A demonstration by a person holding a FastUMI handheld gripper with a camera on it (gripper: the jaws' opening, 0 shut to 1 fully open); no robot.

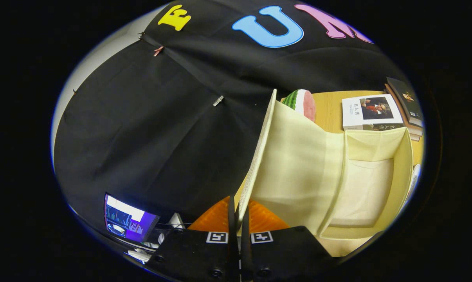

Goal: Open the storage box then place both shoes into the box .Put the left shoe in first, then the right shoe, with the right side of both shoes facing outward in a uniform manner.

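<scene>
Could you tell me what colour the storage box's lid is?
Pale cream-yellow, seen in the gripper view; the gripper is shut on the lid.

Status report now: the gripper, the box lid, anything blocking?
Gripper shut on lid edge. Lid raised, storage box open, inside bare. Nothing blocking.

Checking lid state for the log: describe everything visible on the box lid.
The lid is a pale cream fabric panel, stiff-looking, with a textured trim along its free edge. It is swung up and open, hinged to the box, whose cream interior looks empty. The gripper has both fingers shut on the lid's free edge, holding it raised. Beyond the lid sit a watermelon-slice toy and books on the wooden table.
</scene>
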